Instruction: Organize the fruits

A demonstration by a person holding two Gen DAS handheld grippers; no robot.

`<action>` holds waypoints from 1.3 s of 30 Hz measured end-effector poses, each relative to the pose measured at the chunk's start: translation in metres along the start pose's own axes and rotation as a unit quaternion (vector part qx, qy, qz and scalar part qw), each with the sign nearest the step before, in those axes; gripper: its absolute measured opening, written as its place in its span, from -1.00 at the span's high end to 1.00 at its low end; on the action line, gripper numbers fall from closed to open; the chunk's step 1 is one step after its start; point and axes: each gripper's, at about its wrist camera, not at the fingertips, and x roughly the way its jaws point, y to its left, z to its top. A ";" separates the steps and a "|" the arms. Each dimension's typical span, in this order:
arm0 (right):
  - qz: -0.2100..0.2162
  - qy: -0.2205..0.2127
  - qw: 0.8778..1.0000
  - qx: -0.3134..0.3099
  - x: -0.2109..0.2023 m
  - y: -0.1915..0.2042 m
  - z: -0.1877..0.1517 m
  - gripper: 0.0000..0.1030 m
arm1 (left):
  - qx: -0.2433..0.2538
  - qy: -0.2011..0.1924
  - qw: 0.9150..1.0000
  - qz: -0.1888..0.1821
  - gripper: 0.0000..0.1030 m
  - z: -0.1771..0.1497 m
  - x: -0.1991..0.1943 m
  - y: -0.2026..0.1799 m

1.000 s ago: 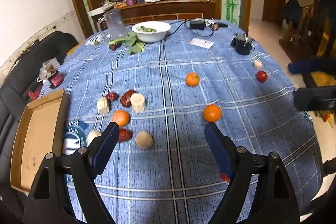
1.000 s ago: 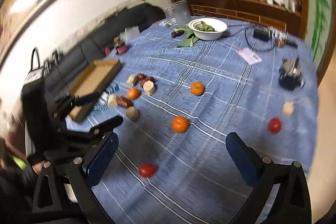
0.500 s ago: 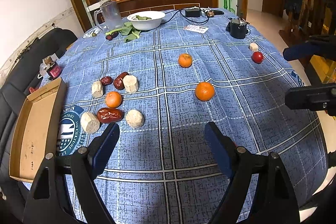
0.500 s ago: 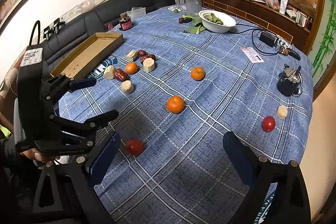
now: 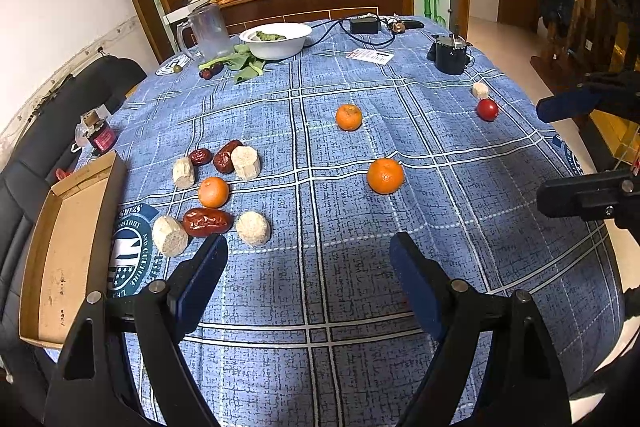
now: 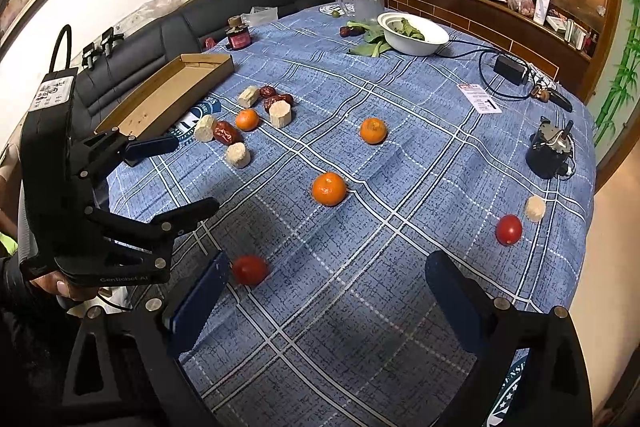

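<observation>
I had both grippers spread wide and empty, the right gripper (image 6: 326,291) over the tablecloth (image 6: 360,327) with a cherry tomato (image 6: 249,269) just beside its left finger, the left gripper (image 5: 308,261) short of the jujube (image 5: 207,222) cluster. I judged a clipped tomato might roll away; farther oranges (image 6: 329,188) looked equally round, the cardboard tray (image 6: 160,99) farthest.
</observation>
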 end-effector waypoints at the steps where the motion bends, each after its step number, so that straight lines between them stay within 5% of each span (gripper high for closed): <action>1: 0.001 0.000 1.000 0.000 0.000 0.000 0.000 -0.92 | -0.002 0.005 1.000 -0.004 -0.62 0.000 0.000 0.000; 10: 0.004 0.007 1.000 0.001 0.005 -0.004 -0.004 -0.92 | -0.010 0.029 0.999 -0.028 -0.62 -0.001 0.003 0.001; 21: -0.001 0.018 1.000 0.022 0.020 -0.044 -0.014 -0.72 | 0.029 0.040 0.989 -0.139 -0.62 -0.016 0.008 -0.027; 30: -0.027 0.018 0.996 0.082 0.040 -0.114 -0.016 -0.57 | 0.031 0.062 0.985 -0.157 -0.60 -0.021 0.029 -0.031; 39: -0.083 0.015 0.992 0.089 0.071 -0.153 0.001 -0.33 | 0.034 0.073 0.981 -0.178 -0.39 -0.024 0.042 -0.032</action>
